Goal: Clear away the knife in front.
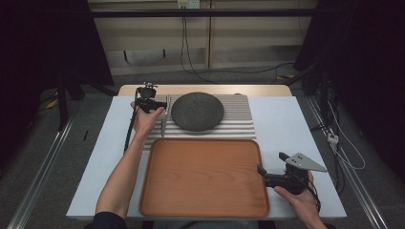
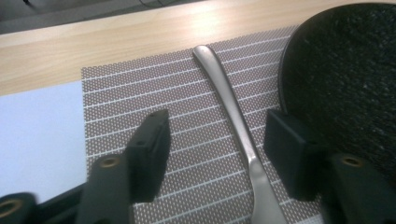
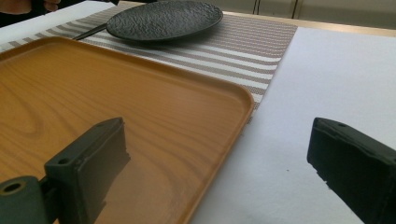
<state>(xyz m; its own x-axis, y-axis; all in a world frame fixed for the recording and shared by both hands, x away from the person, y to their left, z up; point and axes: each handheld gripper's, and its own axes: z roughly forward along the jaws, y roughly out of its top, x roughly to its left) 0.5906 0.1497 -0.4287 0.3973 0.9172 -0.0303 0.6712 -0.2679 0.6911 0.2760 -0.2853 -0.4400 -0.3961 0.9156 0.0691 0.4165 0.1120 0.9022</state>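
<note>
Fork (image 2: 236, 119) flat on mat (image 2: 187, 112), just left of plate (image 2: 341, 79), handle between spread jaws of left gripper (image 2: 215, 140), likely positioned for pickup. Right gripper (image 3: 219, 172) idle, jaws released, straddling tray (image 3: 140, 112) edge on table (image 3: 336, 74).

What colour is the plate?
Black, with a rough speckled surface; the plate shows best in the left gripper view.

Table evenly lit from above, surroundings dark; soft shadows; close claws slightly blurred; mild grain.
</note>
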